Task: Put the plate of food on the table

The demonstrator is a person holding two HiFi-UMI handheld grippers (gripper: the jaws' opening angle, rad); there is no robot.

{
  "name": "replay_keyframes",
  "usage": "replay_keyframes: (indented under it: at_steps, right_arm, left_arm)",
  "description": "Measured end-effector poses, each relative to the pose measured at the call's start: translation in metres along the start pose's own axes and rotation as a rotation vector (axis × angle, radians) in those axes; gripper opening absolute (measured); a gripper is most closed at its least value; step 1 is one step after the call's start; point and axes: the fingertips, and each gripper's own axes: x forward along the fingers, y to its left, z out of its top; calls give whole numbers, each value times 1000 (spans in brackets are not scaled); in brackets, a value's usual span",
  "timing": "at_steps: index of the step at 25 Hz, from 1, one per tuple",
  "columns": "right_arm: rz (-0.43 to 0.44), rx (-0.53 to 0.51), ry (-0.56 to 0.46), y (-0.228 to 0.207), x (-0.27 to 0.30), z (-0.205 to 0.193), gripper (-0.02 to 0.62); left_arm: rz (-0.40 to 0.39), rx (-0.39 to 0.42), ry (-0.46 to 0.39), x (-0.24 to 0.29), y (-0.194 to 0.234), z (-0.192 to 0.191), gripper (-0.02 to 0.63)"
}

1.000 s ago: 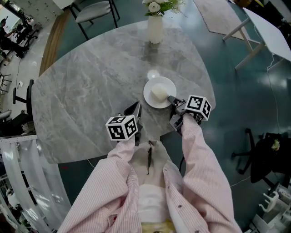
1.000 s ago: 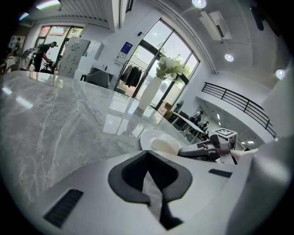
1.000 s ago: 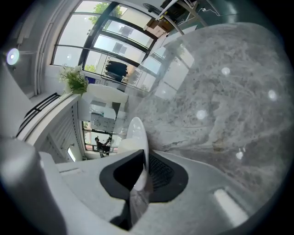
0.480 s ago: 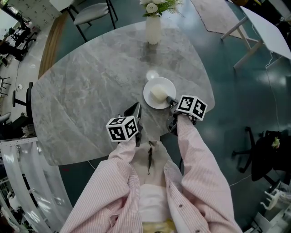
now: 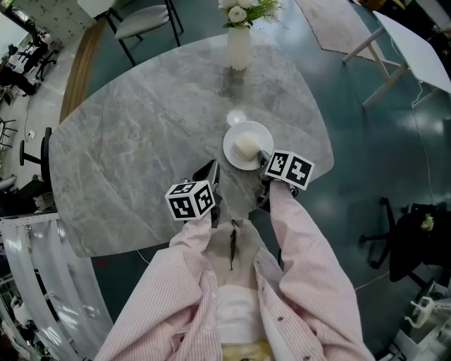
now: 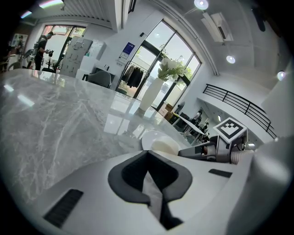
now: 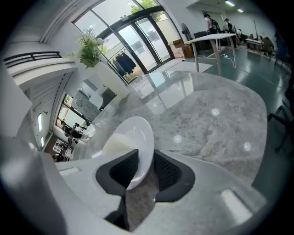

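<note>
A white plate [image 5: 232,150] carrying a pale lump of food [image 5: 246,145] rests flat on the grey marble table [image 5: 134,141]. My right gripper [image 5: 262,157] is at the plate's near right rim. In the right gripper view the plate's rim [image 7: 140,137] stands between the jaws, which are opening, with a gap beside the right pad. The food [image 7: 117,143] lies just beyond the left pad. My left gripper [image 5: 211,172] hovers left of the plate, shut and holding nothing. The left gripper view shows the plate [image 6: 153,137] ahead and to the right.
A white vase of flowers [image 5: 238,41] stands at the table's far side. A chair [image 5: 144,17] sits beyond the table and a white table [image 5: 416,49] is at the far right. The table's near edge runs just under both grippers.
The right gripper's jaws have spread apart around the plate's rim and the gripper has shifted slightly left. The plate and the left gripper stay where they were.
</note>
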Motion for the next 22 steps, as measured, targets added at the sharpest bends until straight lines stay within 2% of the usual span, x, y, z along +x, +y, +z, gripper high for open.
replay_keyframes:
  at_steps: [14, 22]
  right_arm:
    - [-88, -109, -35, -3, -4, 1, 130]
    - [-32, -166, -69, 7, -19, 13, 130]
  left_arm:
    - [-12, 5, -8, 2, -1, 6, -9]
    - [-42, 36, -25, -3, -10, 14, -8]
